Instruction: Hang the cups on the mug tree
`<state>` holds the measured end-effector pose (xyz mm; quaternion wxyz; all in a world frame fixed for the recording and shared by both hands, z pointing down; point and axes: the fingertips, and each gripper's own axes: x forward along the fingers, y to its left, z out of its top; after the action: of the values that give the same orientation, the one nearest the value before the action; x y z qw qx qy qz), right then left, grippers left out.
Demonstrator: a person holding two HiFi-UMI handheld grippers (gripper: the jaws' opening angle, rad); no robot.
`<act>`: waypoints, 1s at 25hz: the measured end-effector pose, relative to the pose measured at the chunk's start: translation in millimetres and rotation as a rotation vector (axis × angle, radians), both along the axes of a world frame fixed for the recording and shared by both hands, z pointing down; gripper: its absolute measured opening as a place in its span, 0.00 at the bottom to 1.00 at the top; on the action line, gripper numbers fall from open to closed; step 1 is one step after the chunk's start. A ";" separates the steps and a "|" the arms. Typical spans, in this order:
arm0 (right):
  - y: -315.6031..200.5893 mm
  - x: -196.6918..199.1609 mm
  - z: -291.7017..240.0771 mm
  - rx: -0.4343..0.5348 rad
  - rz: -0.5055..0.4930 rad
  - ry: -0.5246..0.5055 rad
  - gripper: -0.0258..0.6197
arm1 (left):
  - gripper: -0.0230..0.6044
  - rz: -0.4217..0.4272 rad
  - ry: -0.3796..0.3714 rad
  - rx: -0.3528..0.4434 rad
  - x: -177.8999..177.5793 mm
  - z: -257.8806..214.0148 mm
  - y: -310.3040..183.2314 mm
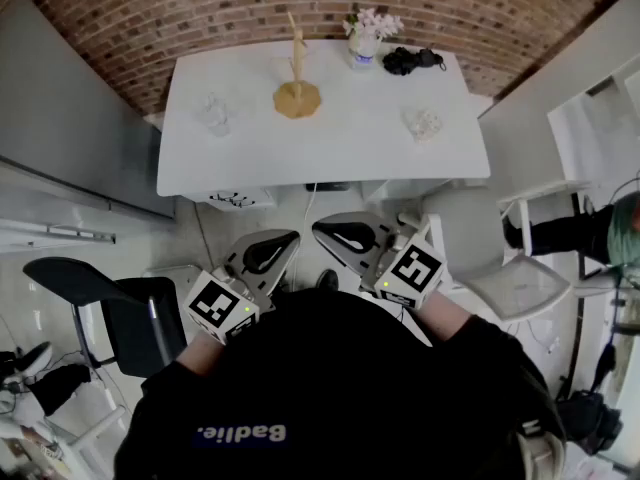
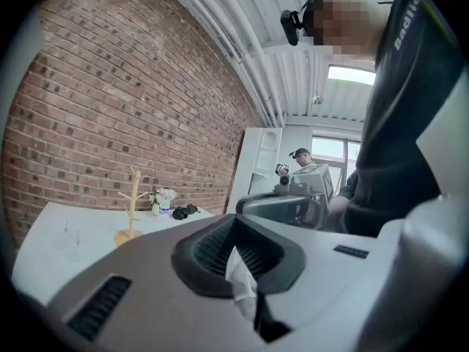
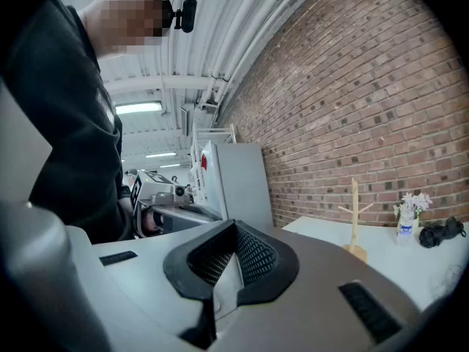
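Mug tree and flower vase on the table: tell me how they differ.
The mug tree is bare tan wood; the flower vase holds pale blossoms. The mug tree rises taller than the flower vase. The flower vase sits by the far edge of the white table; the mug tree stands nearer the person. Both stand upright on it.

I count on one table [image 1: 340, 153]: mug tree [image 1: 296, 93], one; cups [image 1: 213, 115] [image 1: 424, 123], two; flower vase [image 1: 364, 46], one; black bundle [image 1: 410, 60], one.
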<state>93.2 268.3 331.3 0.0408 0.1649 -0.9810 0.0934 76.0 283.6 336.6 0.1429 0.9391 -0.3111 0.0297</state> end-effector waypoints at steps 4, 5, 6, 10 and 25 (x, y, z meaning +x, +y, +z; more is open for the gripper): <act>0.3 5.2 2.6 0.008 -0.006 0.003 0.08 | 0.04 -0.008 0.008 0.003 3.7 1.5 -1.4; 0.2 6.0 2.6 0.006 -0.004 0.001 0.08 | 0.04 -0.009 0.009 0.003 4.5 1.7 -1.4; 0.1 6.8 2.5 0.003 -0.003 0.000 0.08 | 0.04 -0.009 0.008 0.003 5.6 1.9 -1.2; 1.0 8.9 1.5 0.005 -0.007 -0.001 0.08 | 0.04 -0.006 0.000 0.003 10.6 2.7 0.1; -22.4 14.3 19.0 -0.038 -0.032 -0.009 0.08 | 0.04 -0.084 -0.020 0.000 6.8 10.9 -17.6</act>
<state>107.5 245.9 350.4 0.0409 0.1479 -0.9818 0.1121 82.7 266.0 347.5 0.1409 0.9248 -0.3518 0.0329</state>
